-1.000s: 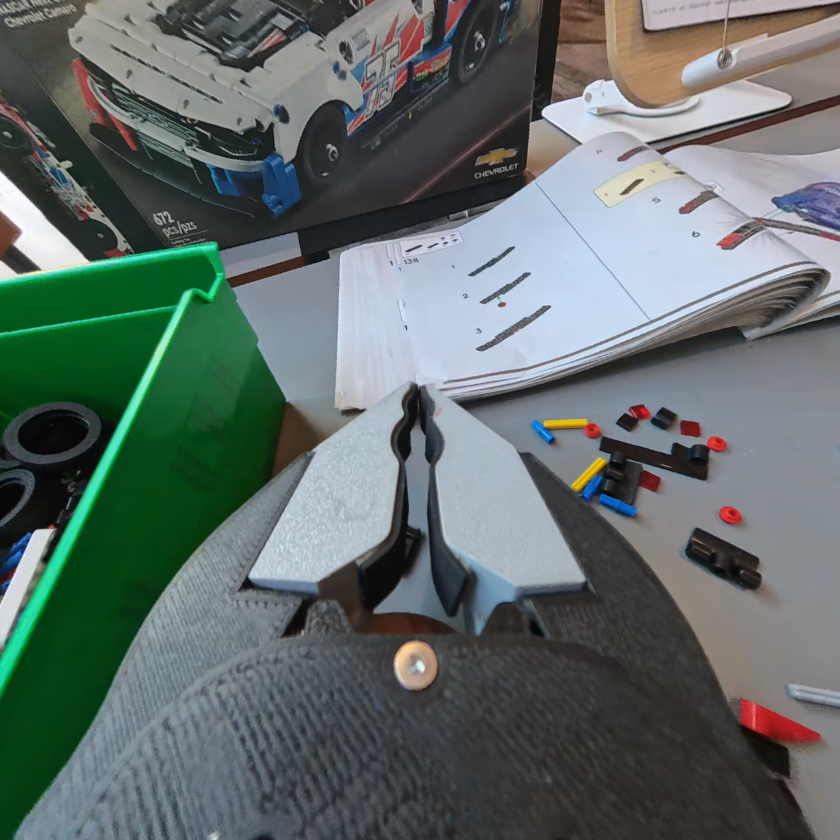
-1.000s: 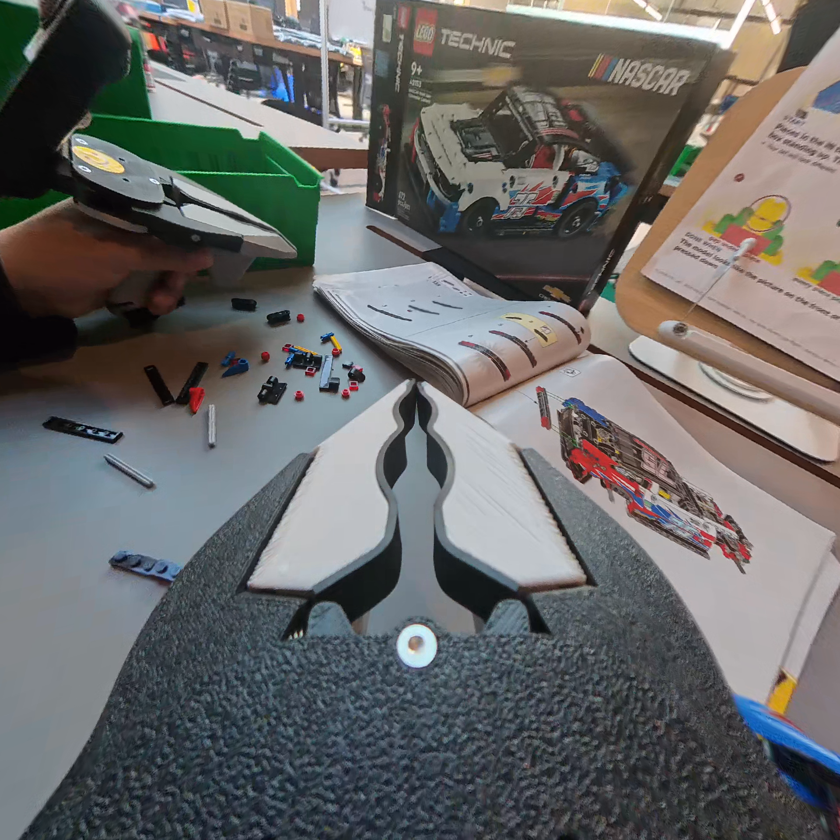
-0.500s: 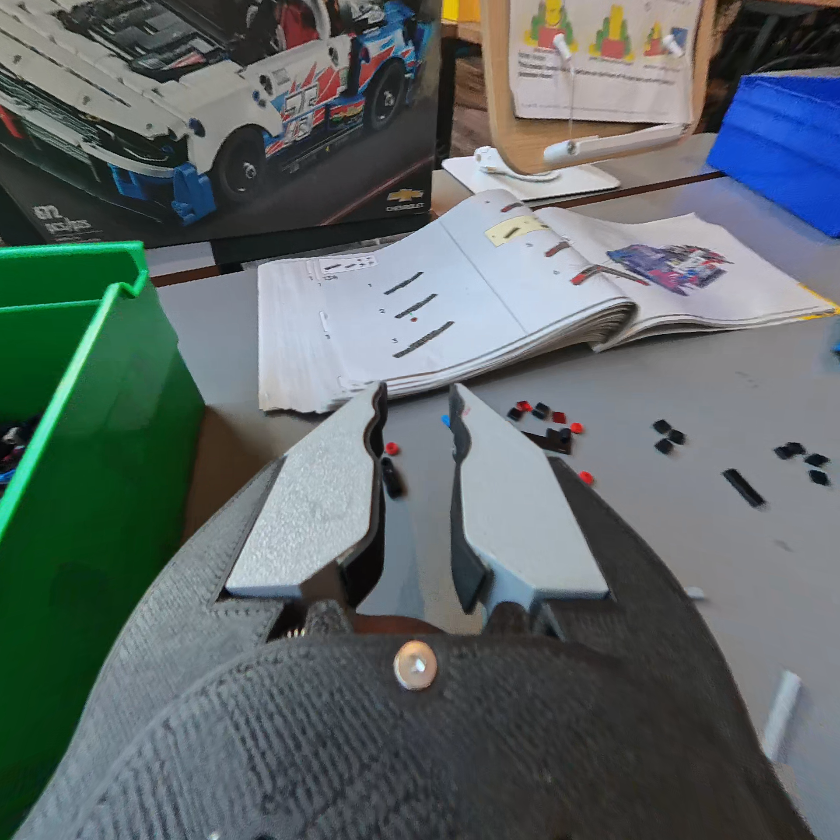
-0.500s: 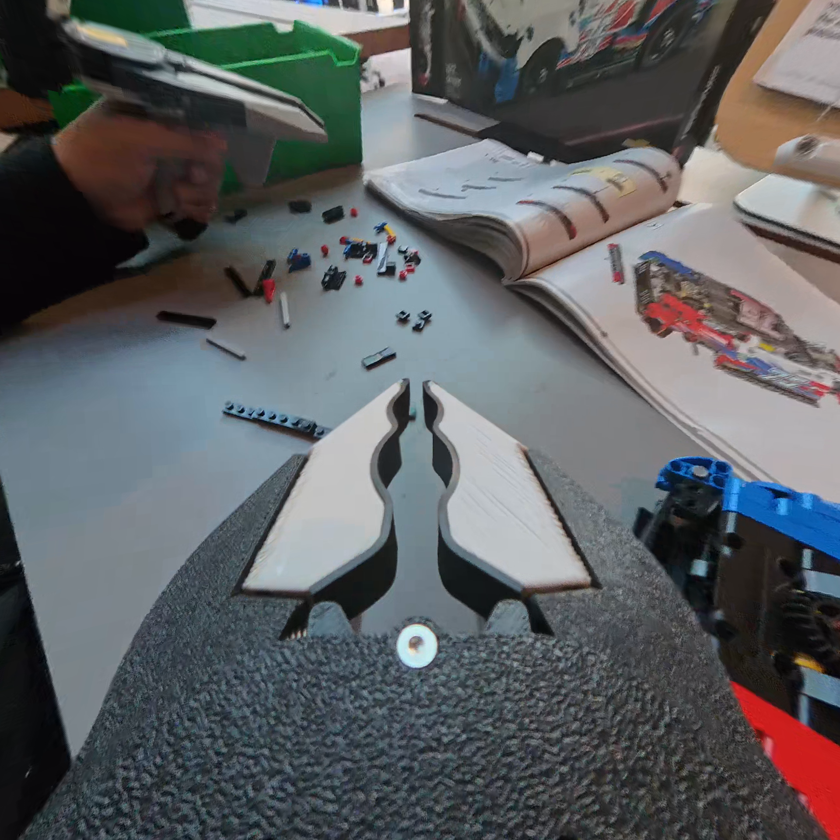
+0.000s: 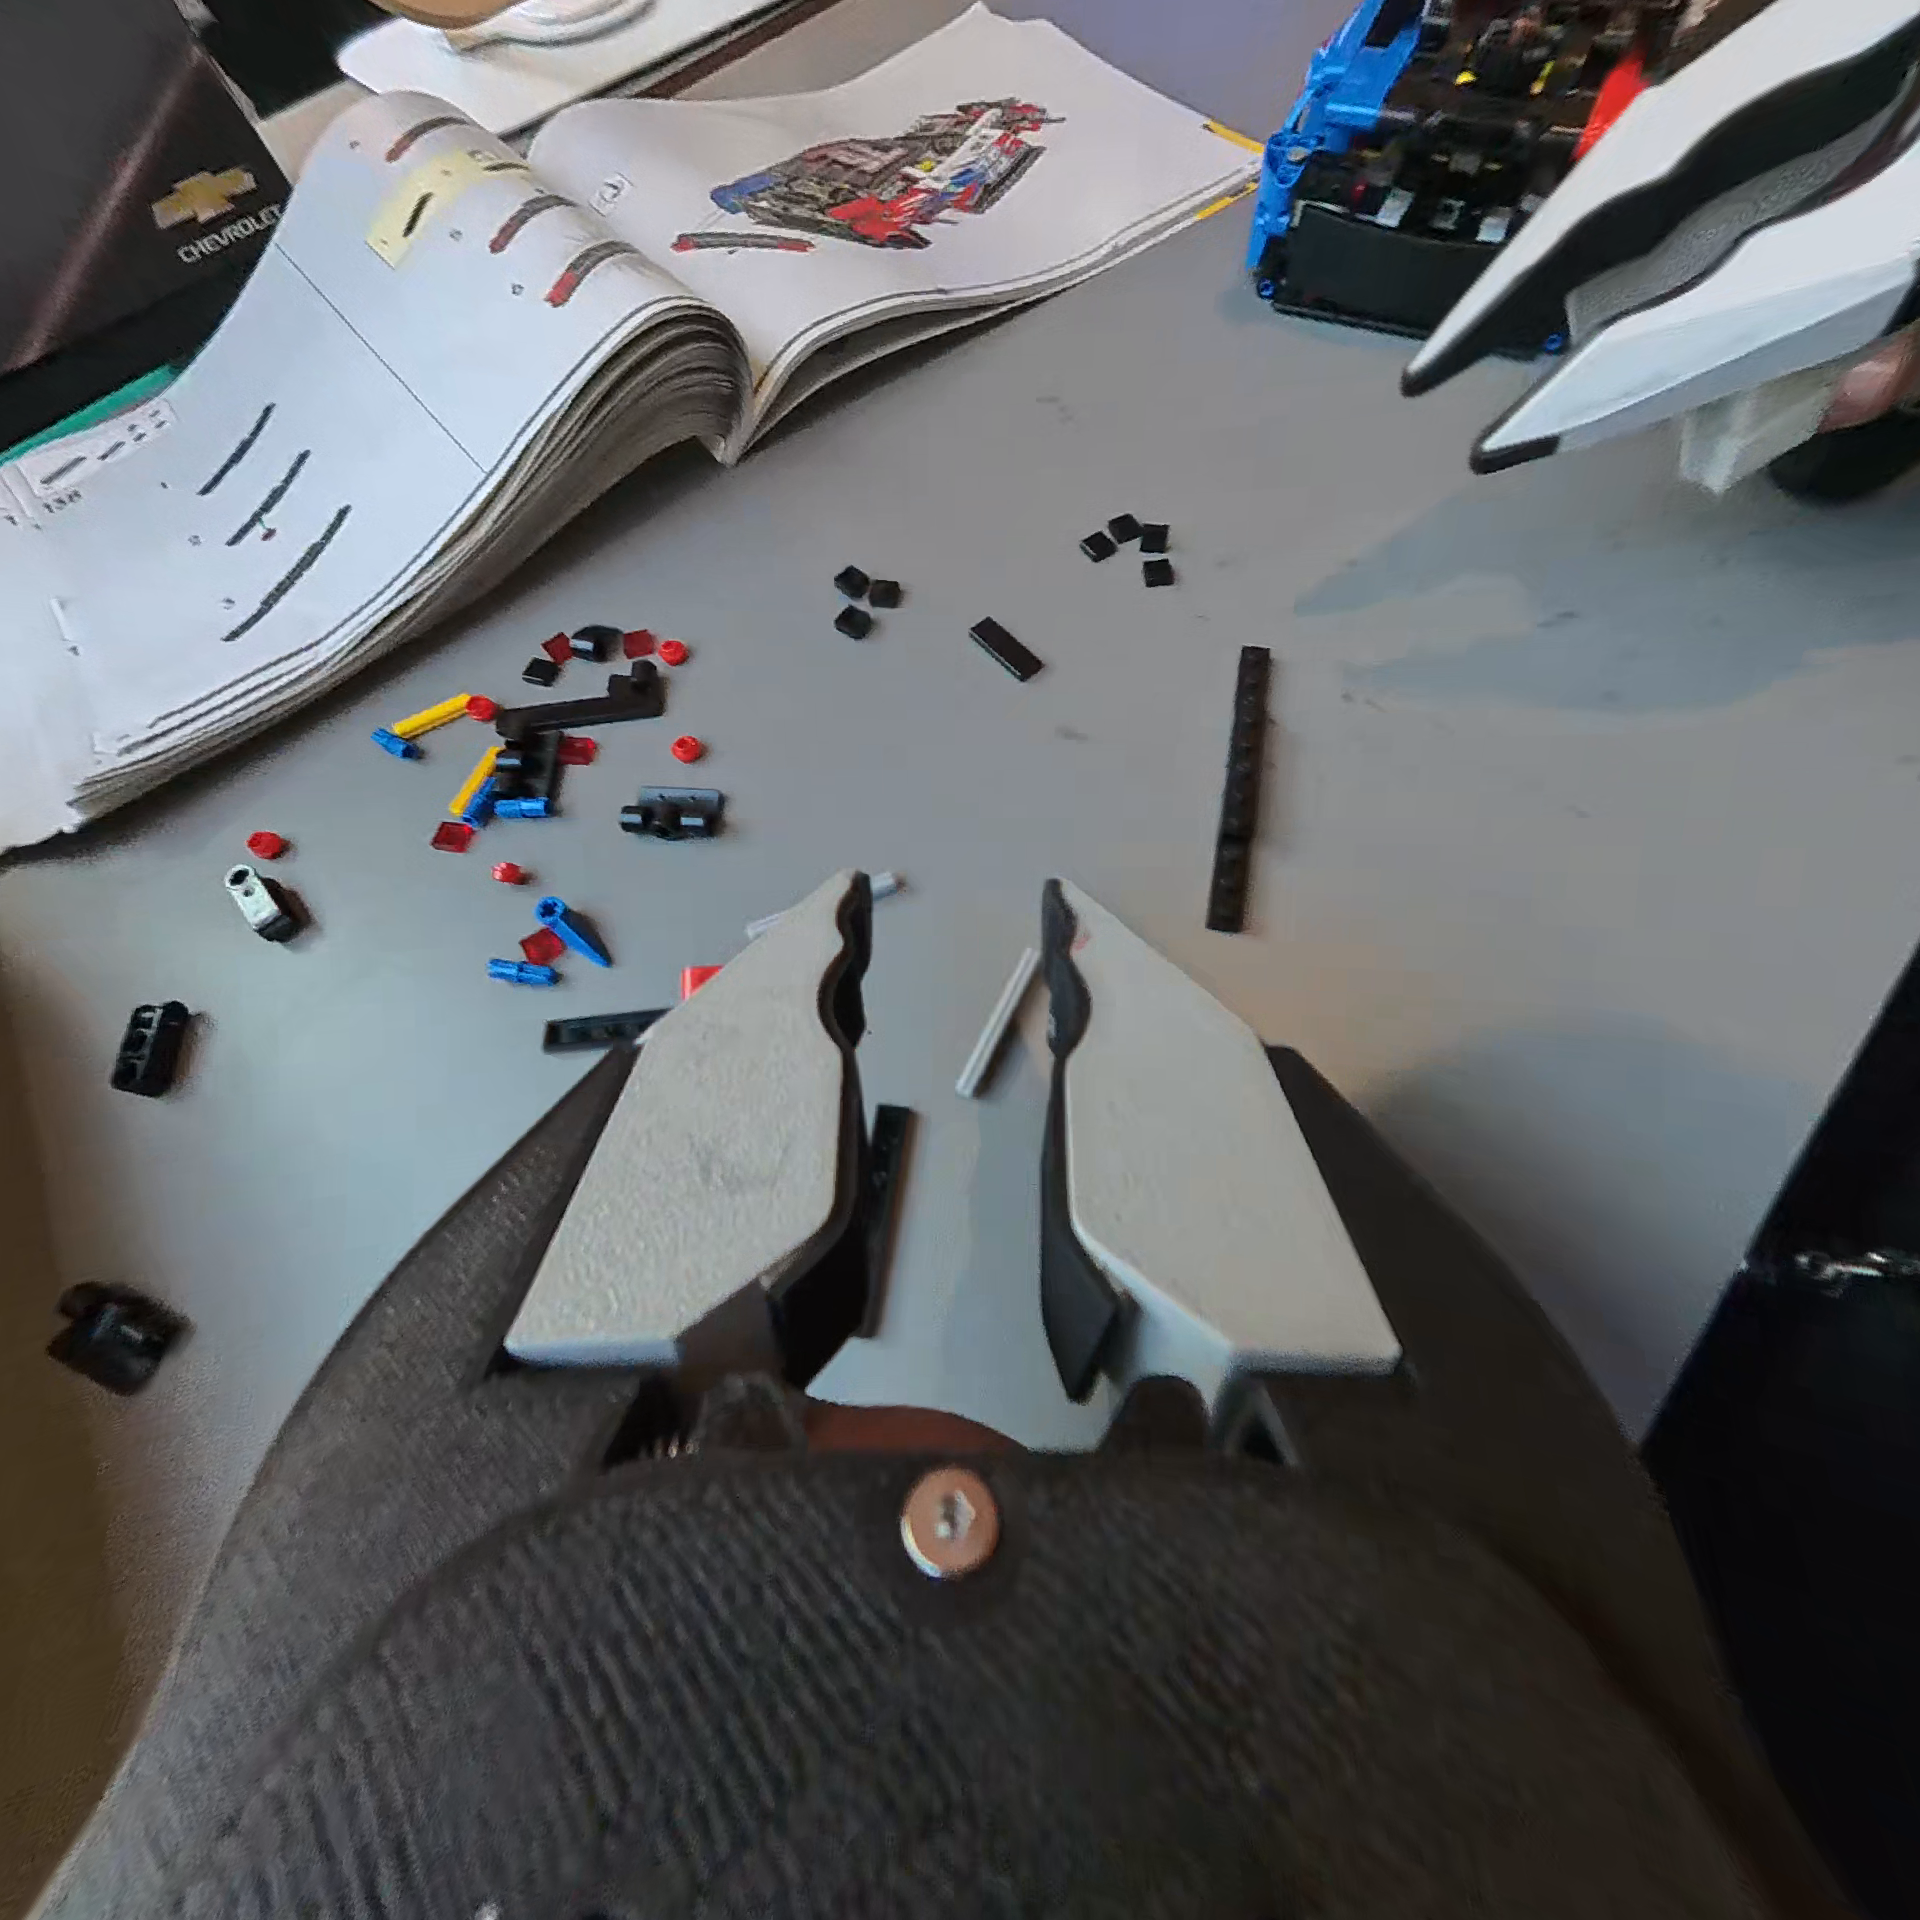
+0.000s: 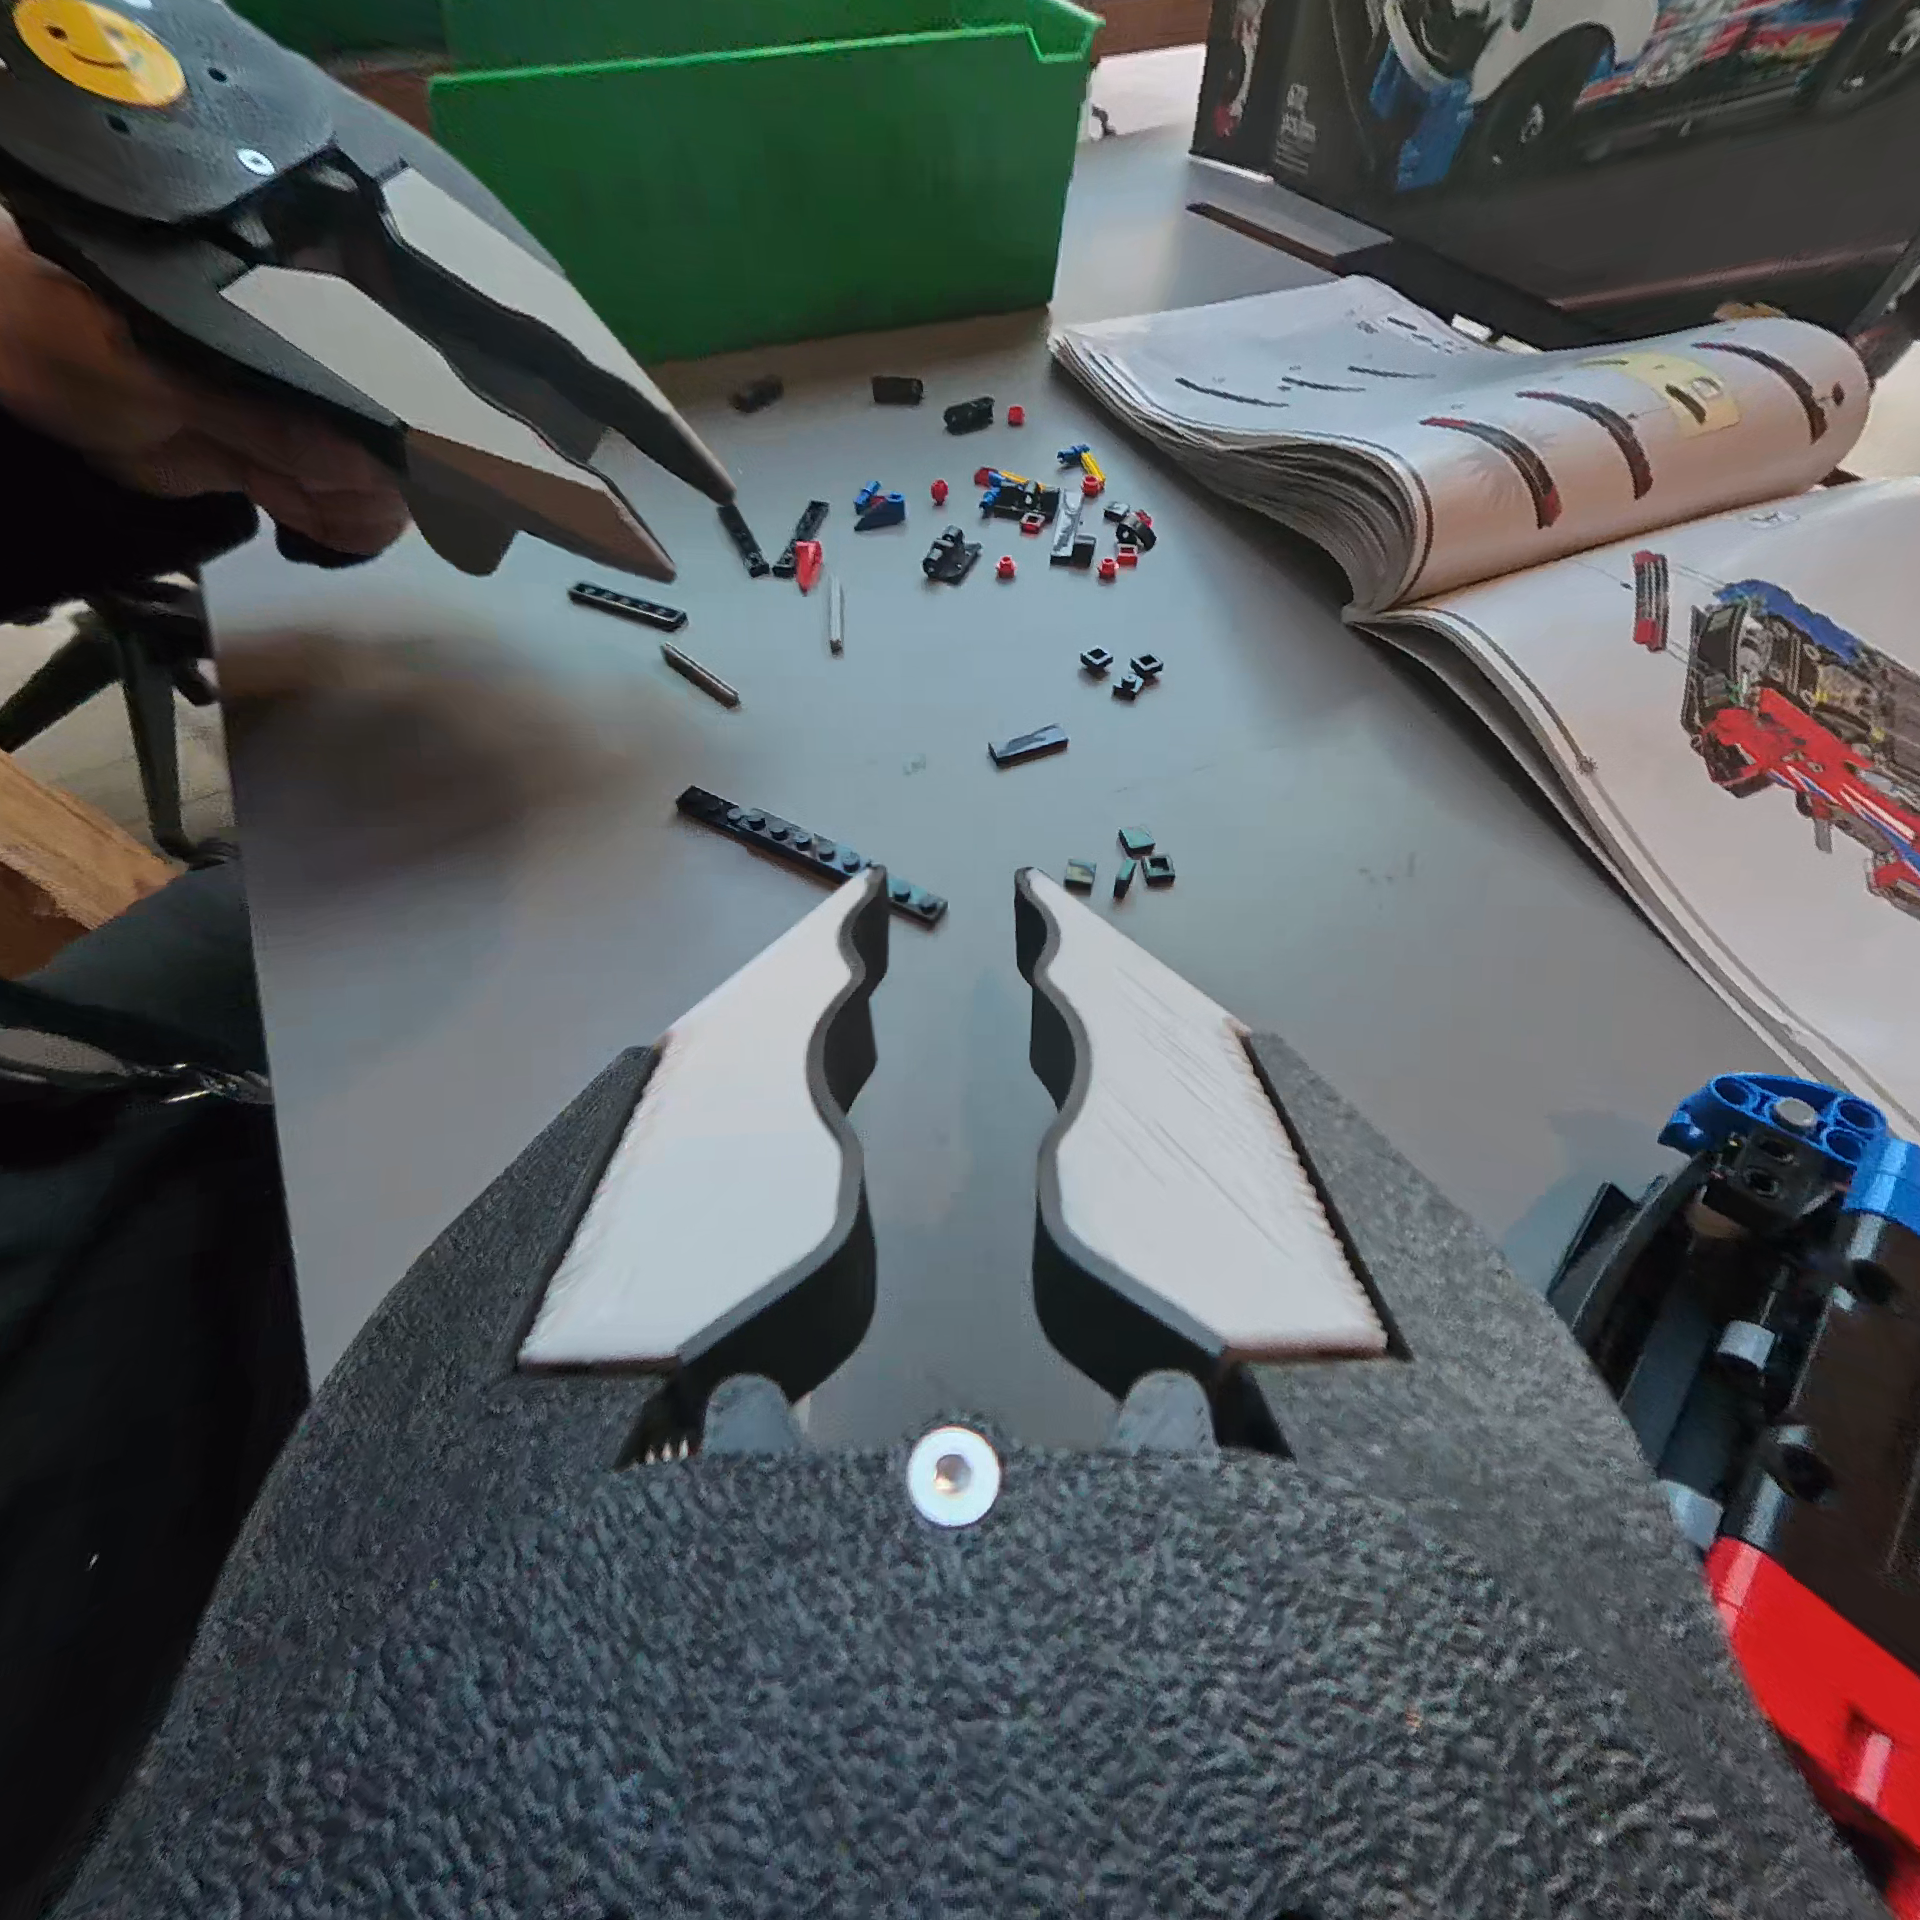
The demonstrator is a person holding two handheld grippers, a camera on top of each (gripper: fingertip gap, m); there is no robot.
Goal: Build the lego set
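Observation:
Small loose Lego parts, black, red, blue and yellow, lie scattered on the grey table. My left gripper is open and empty, low over a grey axle and a short black plate. It also shows at the top left of the right wrist view. My right gripper is open and empty, just above the near end of a long black plate. It also shows in the left wrist view. The partly built car sits at the right.
An open instruction booklet lies at the back right, with the set's box behind it. A green bin stands at the back. The table's left edge drops off to the floor. A hand holds the left gripper. The short black plate is about 7 centimetres from my left fingertips. Look for it in the right wrist view too.
Both grippers have opened and come down toward the table. The left one swung right, away from the green bin, over the loose parts. The right one moved back toward the long black plate.

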